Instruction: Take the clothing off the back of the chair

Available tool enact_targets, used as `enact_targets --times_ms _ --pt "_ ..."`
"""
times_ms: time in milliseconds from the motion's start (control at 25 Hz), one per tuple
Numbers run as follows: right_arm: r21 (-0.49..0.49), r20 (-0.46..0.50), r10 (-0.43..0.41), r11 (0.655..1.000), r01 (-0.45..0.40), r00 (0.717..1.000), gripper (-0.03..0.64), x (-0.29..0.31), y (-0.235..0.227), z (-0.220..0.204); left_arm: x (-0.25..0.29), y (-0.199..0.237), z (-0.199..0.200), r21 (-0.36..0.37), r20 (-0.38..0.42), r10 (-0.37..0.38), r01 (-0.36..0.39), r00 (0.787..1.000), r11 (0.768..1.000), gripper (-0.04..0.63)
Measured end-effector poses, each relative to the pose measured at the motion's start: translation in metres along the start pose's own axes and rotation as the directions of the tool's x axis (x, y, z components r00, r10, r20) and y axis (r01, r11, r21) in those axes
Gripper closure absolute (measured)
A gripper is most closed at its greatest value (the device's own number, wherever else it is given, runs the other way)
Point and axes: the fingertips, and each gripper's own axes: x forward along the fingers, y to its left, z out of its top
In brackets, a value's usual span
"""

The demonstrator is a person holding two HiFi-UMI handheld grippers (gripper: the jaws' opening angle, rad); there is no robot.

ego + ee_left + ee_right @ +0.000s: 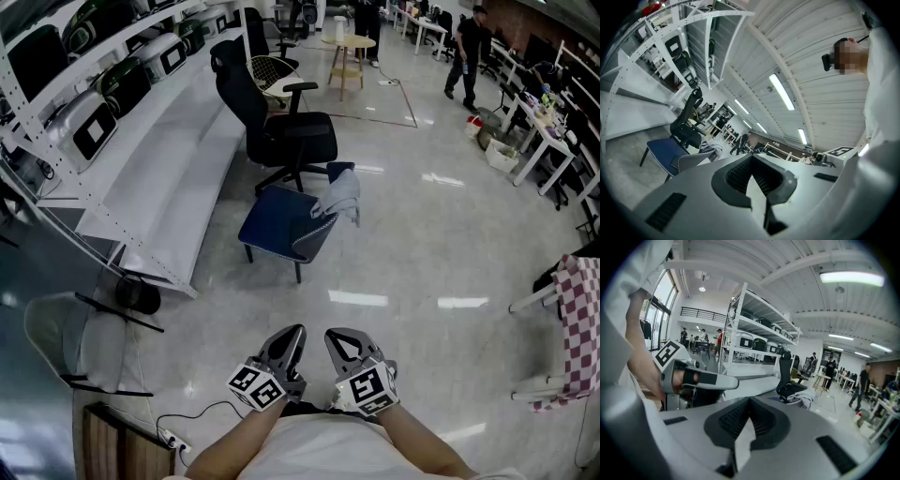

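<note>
Task not begun, by the look of it: the light grey clothing (342,195) hangs over the back of the low blue padded chair (277,221), at the chair's 2 o'clock corner in the head view, untouched. A black swivel office chair (281,131) stands just beyond, at 12 o'clock of the blue one

All left to do: approach, grasp, lift clear

Left gripper (289,339) and right gripper (342,345) are held side by side close to the person's body, at 6 o'clock of the frame, both pointing toward 12 o'clock where the chair stands, well apart. Fingers of both are clenched together, nothing between them
</note>
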Motion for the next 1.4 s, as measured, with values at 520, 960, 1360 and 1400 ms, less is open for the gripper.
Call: enact_targets --times_ms 520,960,1360,1400 --pt "-0.007 0.023 -0.022 1.000 0.022 0.999 0.600 -0.008 0.000 0.002 -0.003 -0.007 -0.004 0.004 0.002 -0.004 0.004 1.000 1.000 0.589" --pt "-0.015 0.037 -0.009 1.000 0.010 0.999 0.600 -0.028 -0.015 -0.007 0.011 -0.026 -0.018 0.011 0.005 0.007 -0.007 1.000 1.000 0.589" --pt "-0.011 0.049 0.017 1.000 -0.017 0.999 0.600 -0.043 -0.034 -0.021 0.030 -0.037 -0.033 0.013 0.004 0.043 -0.043 0.999 0.999 0.589" --pt "-0.011 0.050 0.019 1.000 -0.018 0.999 0.600 -0.044 -0.037 -0.023 0.033 -0.038 -0.034 0.015 0.005 0.045 -0.045 0.999 0.999 0.589"
